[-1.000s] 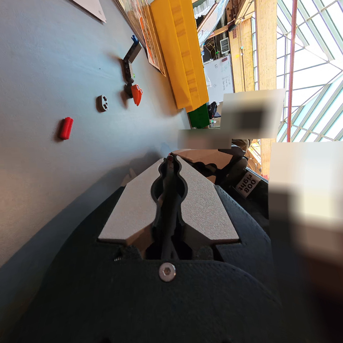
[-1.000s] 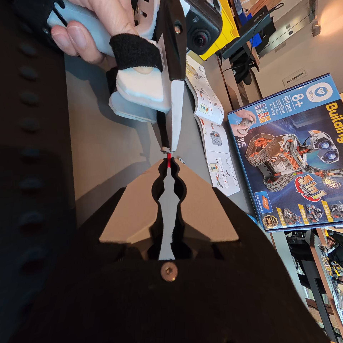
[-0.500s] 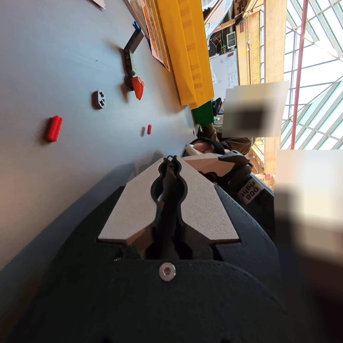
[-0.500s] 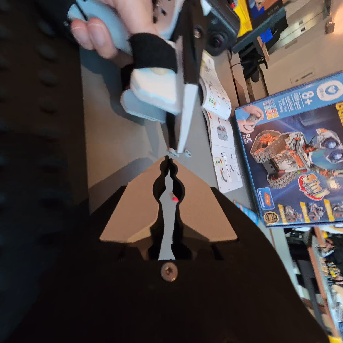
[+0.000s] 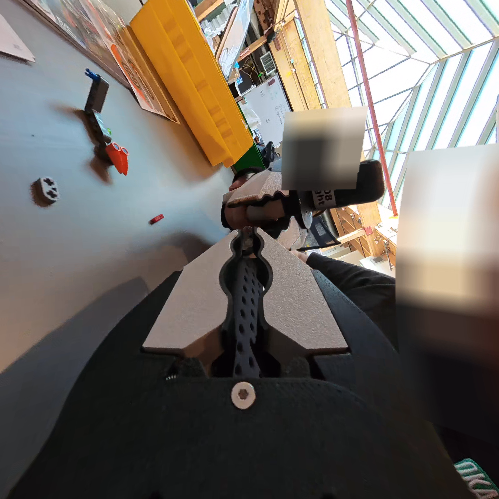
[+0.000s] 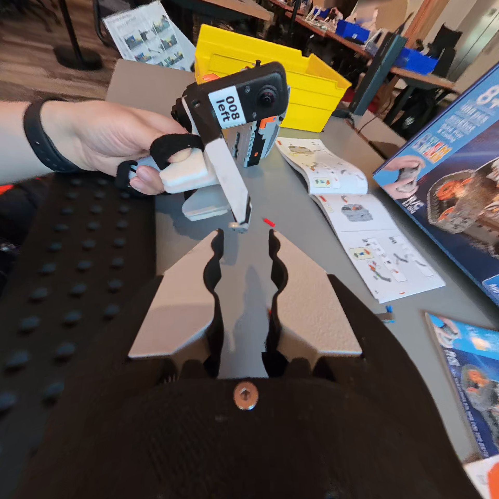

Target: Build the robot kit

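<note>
Our left gripper pinches a small grey piece at its tips; our right gripper gapes empty. A red pin lies on the table at one o'clock; the grey piece might slip out, so thin is that grip

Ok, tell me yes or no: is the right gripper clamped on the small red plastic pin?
No. In the right wrist view the right gripper has its jaws wide apart and empty, while the small red plastic pin lies on the grey table beyond its fingertips.
</note>
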